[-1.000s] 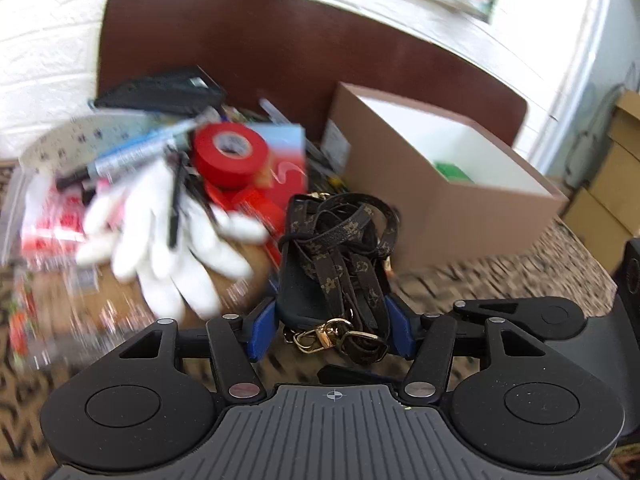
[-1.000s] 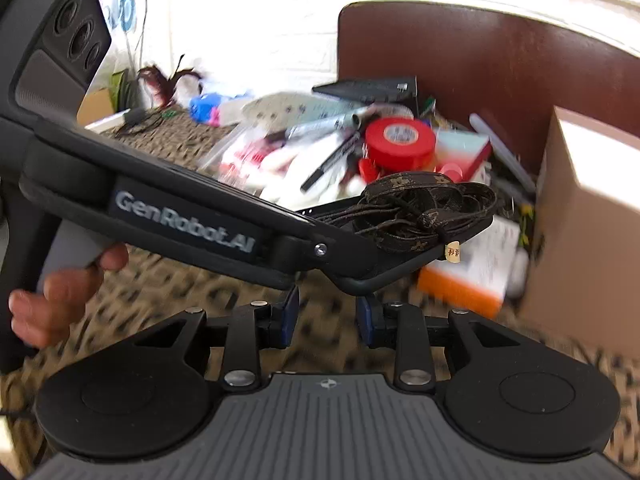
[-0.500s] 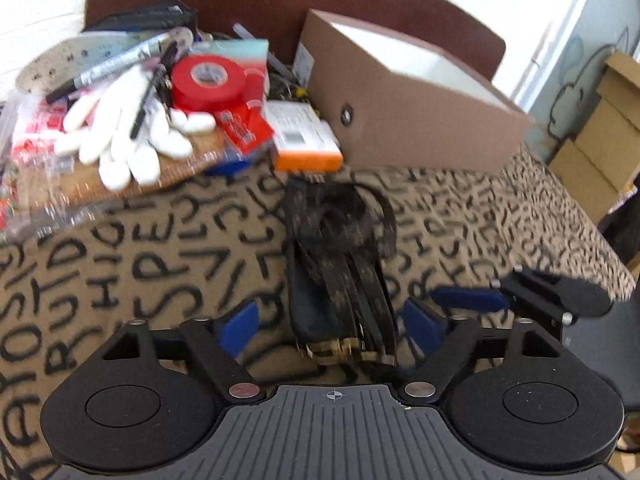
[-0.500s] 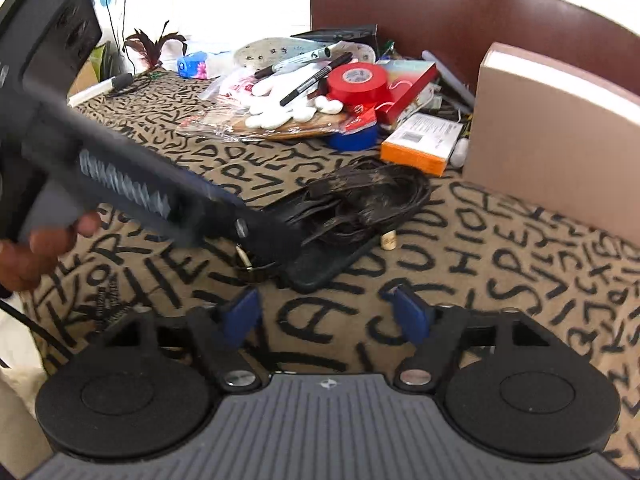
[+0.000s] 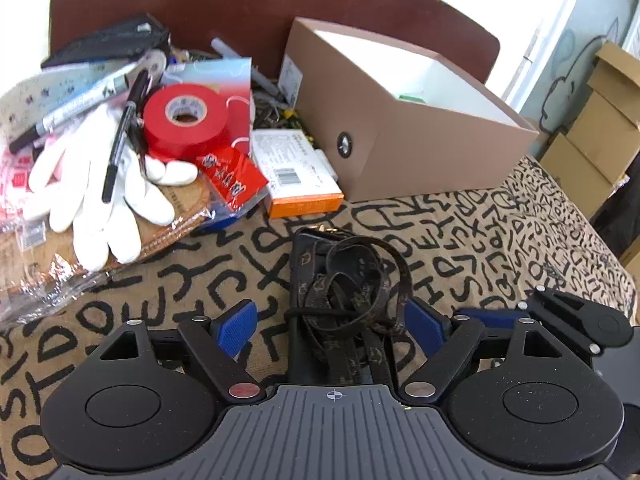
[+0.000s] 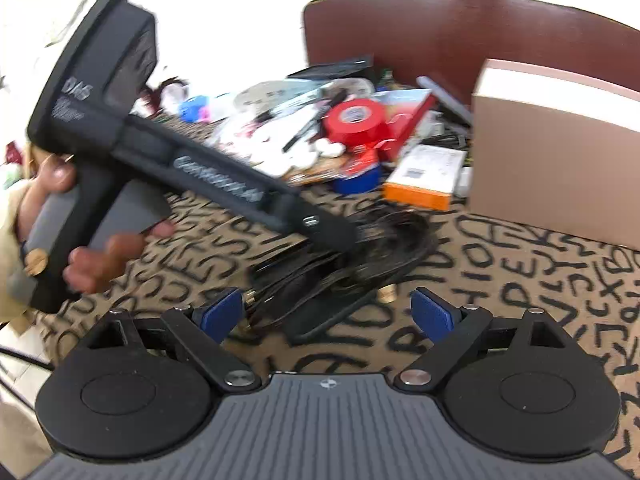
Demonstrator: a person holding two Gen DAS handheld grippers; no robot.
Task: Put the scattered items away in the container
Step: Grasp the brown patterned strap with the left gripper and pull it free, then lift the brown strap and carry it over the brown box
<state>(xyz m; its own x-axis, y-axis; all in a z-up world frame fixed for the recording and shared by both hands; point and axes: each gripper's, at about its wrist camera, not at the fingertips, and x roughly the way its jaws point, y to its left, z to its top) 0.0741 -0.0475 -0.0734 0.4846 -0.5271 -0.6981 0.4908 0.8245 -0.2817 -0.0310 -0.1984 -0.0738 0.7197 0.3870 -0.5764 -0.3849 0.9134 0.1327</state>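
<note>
A dark brown monogram strap bundle with a black case (image 5: 340, 300) lies on the lettered cloth between the pads of my open left gripper (image 5: 331, 323). It also shows in the right wrist view (image 6: 352, 264), just ahead of my open, empty right gripper (image 6: 327, 314). The left gripper's body (image 6: 200, 168) crosses that view above the strap. The brown cardboard box (image 5: 400, 128), open on top with something green inside, stands beyond the strap; it shows at the right in the right wrist view (image 6: 560, 152).
A pile lies left of the box: red tape roll (image 5: 184, 120), white gloves (image 5: 100, 188), markers (image 5: 80, 100), orange-edged white carton (image 5: 296, 168), red packet (image 5: 232, 176), blue tape (image 6: 356, 180). A dark red chair back (image 5: 240, 8) stands behind. Cardboard boxes (image 5: 600, 128) stack at far right.
My left gripper opened and set the strap bundle down on the cloth, then stayed over it. My right gripper opened too and sits low behind the strap.
</note>
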